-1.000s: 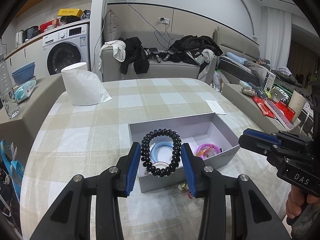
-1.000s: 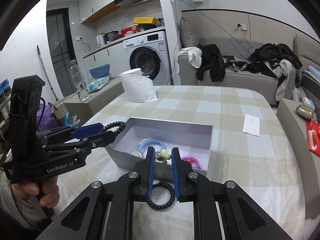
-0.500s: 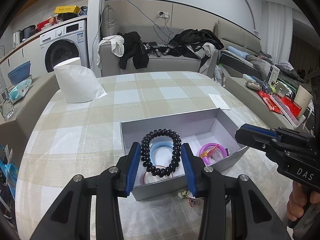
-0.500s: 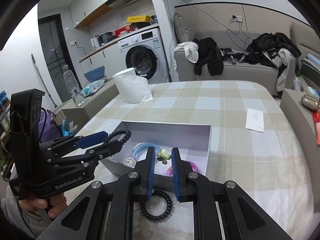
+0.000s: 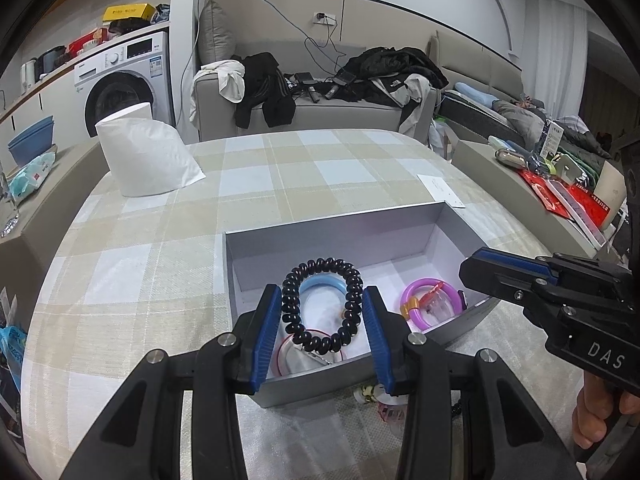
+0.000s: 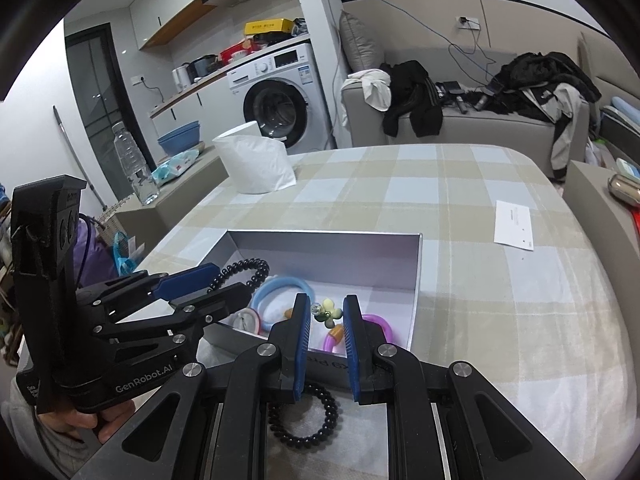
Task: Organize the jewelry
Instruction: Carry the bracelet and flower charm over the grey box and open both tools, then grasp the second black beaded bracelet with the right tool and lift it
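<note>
- Black bead bracelet [image 5: 322,304] hung clamped between the left gripper's [image 5: 322,334] blue pads, above the grey box [image 5: 332,228] holding blue and purple rings.
- Right gripper [image 6: 326,342], marked "DAS", pinched a small flower charm [image 6: 329,312].
- Left gripper's body read "GenRobot.AI".
- Second black bracelet [image 6: 306,416] lay on the checked tablecloth [image 6: 480,320].

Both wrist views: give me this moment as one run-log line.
left gripper: shut on black bead bracelet, over grey box | right gripper: shut on flower charm | second black bracelet: on table
</note>
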Motion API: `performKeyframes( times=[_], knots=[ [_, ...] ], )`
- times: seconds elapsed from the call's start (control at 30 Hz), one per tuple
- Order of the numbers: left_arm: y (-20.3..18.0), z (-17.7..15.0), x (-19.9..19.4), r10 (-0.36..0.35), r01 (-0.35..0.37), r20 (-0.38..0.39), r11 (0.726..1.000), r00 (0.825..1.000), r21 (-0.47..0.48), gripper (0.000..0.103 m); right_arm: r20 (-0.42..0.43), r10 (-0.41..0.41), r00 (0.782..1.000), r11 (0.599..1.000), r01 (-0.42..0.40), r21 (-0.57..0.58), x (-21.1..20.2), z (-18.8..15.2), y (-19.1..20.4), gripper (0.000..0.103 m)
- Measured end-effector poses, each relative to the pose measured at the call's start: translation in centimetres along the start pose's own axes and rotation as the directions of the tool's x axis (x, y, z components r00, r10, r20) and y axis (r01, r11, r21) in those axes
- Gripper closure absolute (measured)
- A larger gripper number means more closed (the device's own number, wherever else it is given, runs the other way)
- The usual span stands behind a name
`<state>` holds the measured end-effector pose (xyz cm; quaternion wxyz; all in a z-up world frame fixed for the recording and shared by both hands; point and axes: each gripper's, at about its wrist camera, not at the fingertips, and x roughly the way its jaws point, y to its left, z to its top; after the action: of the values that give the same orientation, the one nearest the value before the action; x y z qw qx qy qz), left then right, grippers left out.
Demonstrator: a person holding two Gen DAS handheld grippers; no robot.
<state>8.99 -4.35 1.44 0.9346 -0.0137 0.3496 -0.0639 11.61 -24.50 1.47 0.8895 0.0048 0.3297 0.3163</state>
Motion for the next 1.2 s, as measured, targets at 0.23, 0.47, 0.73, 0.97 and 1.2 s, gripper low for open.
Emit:
performKeyframes(
  times=[0.23, 0.47, 0.73, 0.97, 1.2],
  knots=[
    [0.1, 0.2, -0.5, -0.024, 0.024, 0.001, 1.000, 1.000, -0.013, 0.058, -0.007, -0.019, 1.000, 1.000, 0.019, 0.019, 0.1, 0.0, -0.2, 0.079],
    [-0.3, 0.3, -1.8, -0.012, 0.012, 0.003, 1.000, 1.000, -0.007, 0.027, 0.041, -0.035, 0.999, 0.999, 0.034, 0.031, -1.9, 0.1, -0.4, 0.033],
    [1.0, -1.2, -4.3, 0.015, -0.012, 0.053, 0.998, 0.998, -0.057, 0.001, 0.007, -0.124, 0.992, 0.992, 0.124, 0.033, -3.3, -1.4, -0.9, 0.000],
    [1.8, -3.0, -3.7, 0.025, -0.025, 0.005, 0.995, 1.000, -0.092, 0.001, -0.053, -0.107, 0.993, 0.994, 0.109, 0.025, -3.0, -3.3, -0.7, 0.000],
    [2.2, -3.8, -3.3, 0.005, -0.007, -0.021, 0.992, 1.000, -0.129, 0.001, -0.102, -0.048, 0.994, 0.999, 0.046, -0.019, -2.4, -4.6, 1.0, 0.001]
  ],
)
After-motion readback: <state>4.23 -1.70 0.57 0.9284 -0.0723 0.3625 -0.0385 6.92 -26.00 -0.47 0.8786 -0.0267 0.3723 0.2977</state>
